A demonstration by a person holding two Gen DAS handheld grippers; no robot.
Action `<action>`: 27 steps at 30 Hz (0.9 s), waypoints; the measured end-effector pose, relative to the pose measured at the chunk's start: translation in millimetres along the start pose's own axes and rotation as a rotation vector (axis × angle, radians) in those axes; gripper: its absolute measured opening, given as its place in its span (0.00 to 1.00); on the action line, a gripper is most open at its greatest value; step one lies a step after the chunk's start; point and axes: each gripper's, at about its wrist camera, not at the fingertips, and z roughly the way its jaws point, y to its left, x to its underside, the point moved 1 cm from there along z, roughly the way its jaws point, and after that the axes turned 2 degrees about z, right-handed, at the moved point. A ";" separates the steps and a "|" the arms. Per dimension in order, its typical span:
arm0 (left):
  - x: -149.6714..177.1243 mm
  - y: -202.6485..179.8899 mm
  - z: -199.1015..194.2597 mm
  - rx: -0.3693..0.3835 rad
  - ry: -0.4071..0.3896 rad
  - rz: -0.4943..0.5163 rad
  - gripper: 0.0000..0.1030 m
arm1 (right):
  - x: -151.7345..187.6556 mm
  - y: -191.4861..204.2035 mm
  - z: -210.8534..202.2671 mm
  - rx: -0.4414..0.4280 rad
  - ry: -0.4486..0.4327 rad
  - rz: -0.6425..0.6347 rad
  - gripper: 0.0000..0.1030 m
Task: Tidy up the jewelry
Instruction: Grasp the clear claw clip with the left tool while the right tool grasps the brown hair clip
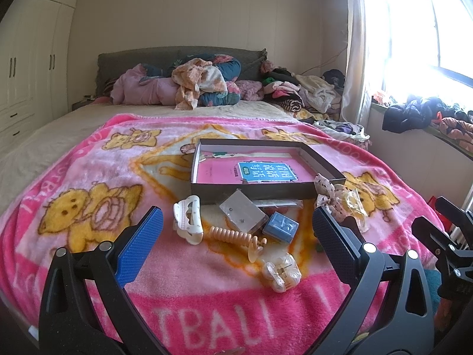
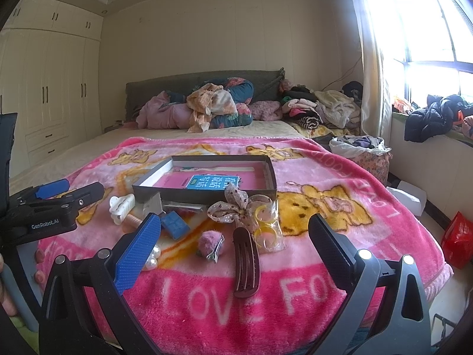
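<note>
Hair accessories and jewelry lie on a pink blanket (image 1: 88, 159) in front of an open dark box (image 1: 254, 190) (image 2: 207, 196). In the left wrist view: a white claw clip (image 1: 187, 219), a peach spiral tie (image 1: 233, 235), a clear case (image 1: 244, 213), a small blue box (image 1: 280, 225), a pearl clip (image 1: 282, 272). In the right wrist view: a dotted bow (image 2: 236, 207), yellow rings in a bag (image 2: 266, 230), a pink fuzzy clip (image 2: 211, 244), a brown barrette (image 2: 245, 263). My left gripper (image 1: 236, 229) is open and empty. My right gripper (image 2: 235, 230) is open and empty.
The box holds a pink book (image 1: 251, 171). Piles of clothes and bedding (image 1: 201, 82) sit at the head of the bed. A window sill with clothes (image 2: 437, 118) is on the right, wardrobes (image 2: 53, 88) on the left, a red bag (image 2: 458, 239) on the floor.
</note>
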 end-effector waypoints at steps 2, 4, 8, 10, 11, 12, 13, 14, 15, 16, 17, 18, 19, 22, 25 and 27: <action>1.6 1.7 1.5 0.000 0.003 -0.001 0.90 | 0.7 6.1 8.1 -0.003 0.007 -0.002 0.94; 9.9 9.4 2.0 0.002 0.005 -0.005 0.90 | 2.2 8.7 10.1 -0.006 0.014 -0.007 0.94; 12.3 16.1 4.4 -0.006 0.016 -0.017 0.90 | 5.9 15.3 18.7 -0.025 0.035 -0.017 0.94; 14.2 23.3 8.1 -0.005 0.024 -0.030 0.90 | 7.1 20.4 24.6 -0.037 0.045 -0.027 0.94; 14.5 26.0 9.3 -0.006 0.029 -0.037 0.90 | 7.6 24.3 27.7 -0.045 0.054 -0.036 0.94; 14.6 29.9 11.7 -0.006 0.038 -0.048 0.90 | 7.7 26.3 29.1 -0.049 0.057 -0.042 0.94; 15.3 33.4 13.8 -0.004 0.047 -0.057 0.90 | 7.7 27.5 30.4 -0.054 0.061 -0.047 0.94; 16.0 36.3 15.7 -0.005 0.053 -0.064 0.90 | 7.9 30.6 32.7 -0.060 0.065 -0.054 0.94; 16.6 39.3 17.4 -0.007 0.058 -0.068 0.90 | 8.3 32.7 33.8 -0.063 0.067 -0.058 0.94; 17.3 41.8 20.0 -0.007 0.068 -0.071 0.90 | 8.7 35.0 35.6 -0.065 0.071 -0.063 0.94; 17.8 43.4 21.8 -0.003 0.075 -0.075 0.90 | 9.1 37.2 37.0 -0.069 0.072 -0.070 0.94; 18.5 45.4 24.0 0.005 0.082 -0.078 0.90 | 9.6 38.8 38.5 -0.071 0.074 -0.074 0.94; 18.9 47.4 26.0 0.009 0.087 -0.080 0.90 | 9.4 39.9 40.0 -0.071 0.078 -0.078 0.94; 20.0 50.4 30.9 0.024 0.099 -0.083 0.90 | 9.7 40.9 47.2 -0.068 0.095 -0.075 0.94; 23.6 50.4 37.6 0.049 0.122 -0.080 0.90 | 10.4 37.9 55.1 -0.052 0.120 -0.063 0.94; 27.0 48.3 43.4 0.066 0.146 -0.075 0.90 | 10.8 34.3 62.2 -0.032 0.135 -0.058 0.94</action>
